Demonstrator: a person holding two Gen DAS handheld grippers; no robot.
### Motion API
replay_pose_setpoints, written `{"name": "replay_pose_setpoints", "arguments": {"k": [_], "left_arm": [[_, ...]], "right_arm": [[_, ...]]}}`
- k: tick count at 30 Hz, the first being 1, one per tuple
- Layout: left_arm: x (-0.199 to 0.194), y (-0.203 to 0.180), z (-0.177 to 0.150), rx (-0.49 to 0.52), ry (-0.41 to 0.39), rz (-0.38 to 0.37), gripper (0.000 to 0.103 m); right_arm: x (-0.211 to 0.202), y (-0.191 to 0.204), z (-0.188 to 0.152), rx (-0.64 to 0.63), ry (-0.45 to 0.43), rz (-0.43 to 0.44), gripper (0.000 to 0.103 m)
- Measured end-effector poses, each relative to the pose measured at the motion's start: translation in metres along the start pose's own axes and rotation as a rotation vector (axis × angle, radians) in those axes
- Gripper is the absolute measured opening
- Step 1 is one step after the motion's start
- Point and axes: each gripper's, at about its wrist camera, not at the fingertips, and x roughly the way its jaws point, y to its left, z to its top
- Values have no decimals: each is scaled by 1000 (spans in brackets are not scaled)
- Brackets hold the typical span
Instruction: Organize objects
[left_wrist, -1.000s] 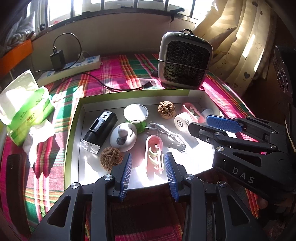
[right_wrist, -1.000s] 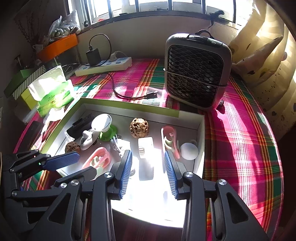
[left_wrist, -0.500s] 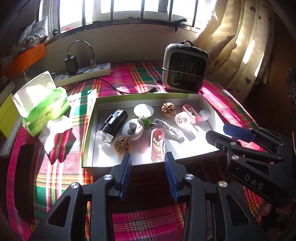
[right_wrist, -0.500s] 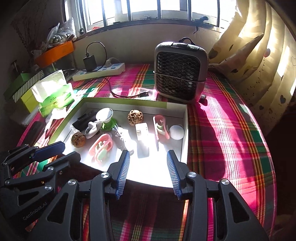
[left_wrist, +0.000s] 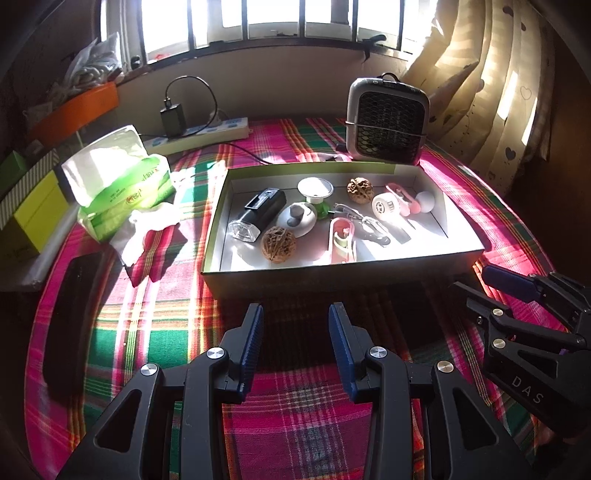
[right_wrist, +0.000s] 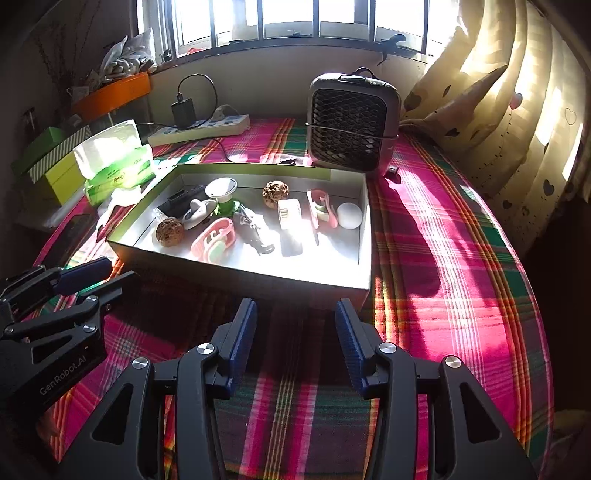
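Note:
A shallow white box with green rim (left_wrist: 332, 274) (right_wrist: 364, 236) sits on the plaid cloth. Inside lie several small things: two walnuts (left_wrist: 278, 244) (right_wrist: 275, 191), a black bike light (left_wrist: 258, 214), a white mushroom-shaped gadget (left_wrist: 297, 219), a green-based funnel (left_wrist: 315, 189), pink clips (left_wrist: 342, 240) (right_wrist: 214, 239), a white roll (left_wrist: 384, 207), a white ball (right_wrist: 349, 215). My left gripper (left_wrist: 295, 341) hangs open and empty over the cloth in front of the box. My right gripper (right_wrist: 295, 338) is also in front of the box, its jaws opening with nothing between them.
A grey desk fan (left_wrist: 388, 123) stands behind the box. A green tissue pack (left_wrist: 122, 184), a crumpled tissue (left_wrist: 147, 229), a power strip with charger (left_wrist: 199, 131) and a black phone (left_wrist: 74, 321) lie to the left. Curtains (right_wrist: 517, 110) hang on the right.
Both grippers have drawn back from over the box to the cloth in front of it. The right gripper's jaws have widened. The box's contents have not moved.

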Motion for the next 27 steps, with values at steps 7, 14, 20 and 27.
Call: {"name": "replay_pose_setpoints", "arguments": {"k": [7,14,20,27], "left_arm": [[2,-1,-17,-5,26,9,35],[6,-5,-29,7,44,8,35],[9,-8,-33,11,48,3,36],[8,-10,-36,-1,29,21,38]], "right_arm": [[6,2,-21,26,35,0,46],[5,-1,-31,51,45,-33,51],[3,-2,-35,49,52,-61,56],[2,-6,-37,70,53,-83,66]]}}
